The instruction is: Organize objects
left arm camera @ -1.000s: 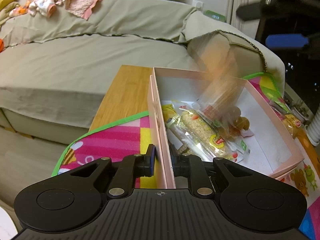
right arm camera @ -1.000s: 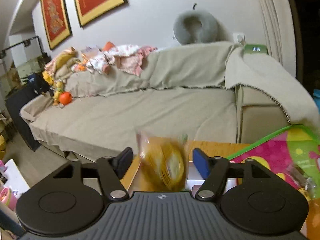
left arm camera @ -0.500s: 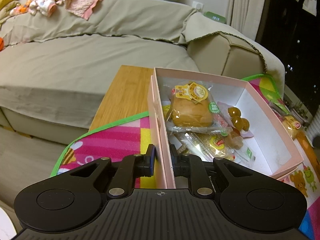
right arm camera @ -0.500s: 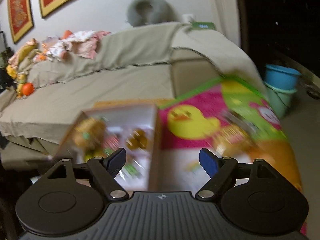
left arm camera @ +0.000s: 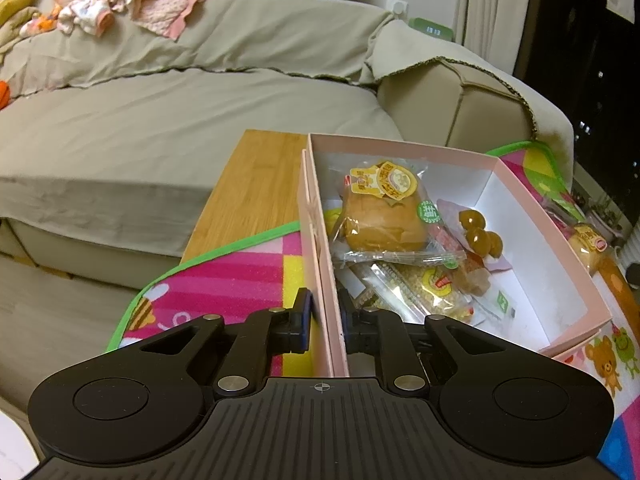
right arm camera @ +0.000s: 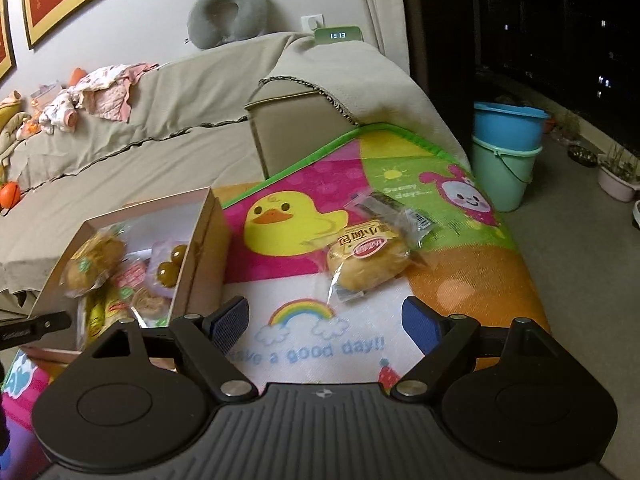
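Left gripper pinches box wall at lower centre, likely steadying it. Right gripper, jaws just opened, empty, faces bun mid-frame on mat; possibly a second packet behind.

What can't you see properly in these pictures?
- Snacks low in the box: left view, the bun covers them.
- Dark packet behind the bun on the mat: right view, partly hidden, print too small.
- Left gripper: right view, cut off at the edge.
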`<state>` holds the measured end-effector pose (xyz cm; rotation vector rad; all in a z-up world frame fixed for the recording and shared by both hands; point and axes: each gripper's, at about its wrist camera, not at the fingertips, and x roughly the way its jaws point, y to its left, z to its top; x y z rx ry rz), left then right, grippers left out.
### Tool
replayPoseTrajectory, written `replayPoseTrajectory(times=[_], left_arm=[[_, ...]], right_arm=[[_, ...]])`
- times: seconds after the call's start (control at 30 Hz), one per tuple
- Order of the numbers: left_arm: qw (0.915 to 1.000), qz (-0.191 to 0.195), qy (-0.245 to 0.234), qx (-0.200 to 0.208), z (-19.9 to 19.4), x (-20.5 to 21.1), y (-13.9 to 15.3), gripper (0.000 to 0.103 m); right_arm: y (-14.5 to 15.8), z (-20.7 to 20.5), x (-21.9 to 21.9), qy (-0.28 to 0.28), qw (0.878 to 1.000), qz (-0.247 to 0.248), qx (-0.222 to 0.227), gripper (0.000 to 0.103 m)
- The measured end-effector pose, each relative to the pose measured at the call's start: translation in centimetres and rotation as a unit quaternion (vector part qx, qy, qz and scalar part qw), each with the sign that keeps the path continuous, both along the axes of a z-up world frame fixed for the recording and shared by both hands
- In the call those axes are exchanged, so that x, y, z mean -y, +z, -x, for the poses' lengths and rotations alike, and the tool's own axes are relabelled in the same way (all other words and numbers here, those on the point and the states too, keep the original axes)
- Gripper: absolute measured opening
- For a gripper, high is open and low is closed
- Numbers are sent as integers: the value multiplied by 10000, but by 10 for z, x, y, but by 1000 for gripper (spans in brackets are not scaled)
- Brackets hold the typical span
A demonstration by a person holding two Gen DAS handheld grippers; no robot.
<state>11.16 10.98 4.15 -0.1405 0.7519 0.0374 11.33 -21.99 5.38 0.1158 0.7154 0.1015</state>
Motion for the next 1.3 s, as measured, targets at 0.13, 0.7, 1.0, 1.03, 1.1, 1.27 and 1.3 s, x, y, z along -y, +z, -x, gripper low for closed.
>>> replayPoseTrajectory(times=[0.13,0.7,1.0,1.03,1.1,1.27,1.3], left_arm=[[10000,-4,1,1,0,0,0,16],[10000,36,-9,3,0,-1,1,16],[10000,61,9,30,1,-1,0,16],[10000,60,8,31,1,-1,0,16],[10000,57,5,30,1,-1,0,16],[10000,53,9,28,1,-1,0,16],[10000,55,11,30,1,-1,0,16]], right_arm=[[5,-27,1,80,9997,220,121,85],[-50,-205,12,-344,9922,601,-1034,57],[-42,-89,15,466,9906,372,-1231,46],[-41,-74,15,492,9902,338,-1259,46],[-39,-47,16,533,9905,270,-1242,46],[-36,9,13,716,9900,74,-1215,53],[-34,18,9,813,9894,149,-1197,53]])
